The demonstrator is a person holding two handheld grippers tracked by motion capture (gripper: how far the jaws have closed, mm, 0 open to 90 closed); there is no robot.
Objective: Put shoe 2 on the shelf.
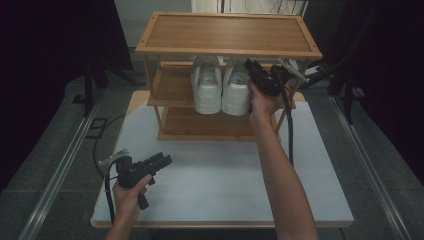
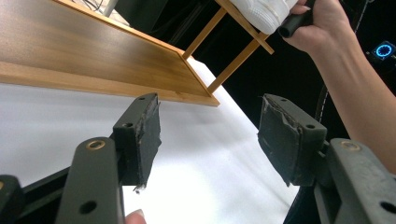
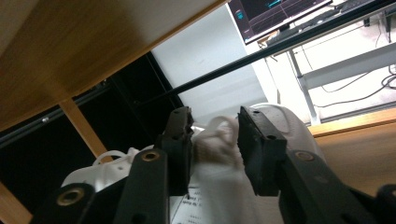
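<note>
Releasing right shoe [image 1: 236, 90] on middle shelf [image 1: 170, 87] | right gripper [image 3: 212, 142] jaws apart around its collar | next: withdraw clear | left gripper [image 2: 208, 135] apart, idle

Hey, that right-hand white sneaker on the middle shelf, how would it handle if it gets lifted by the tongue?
The right white sneaker probably feels light. Its tongue and laces, between the right hand-held gripper's open jaws, look soft, so they would likely flex. Its flat sole should sit stable on the wooden shoe rack, unlikely to tip.
</note>
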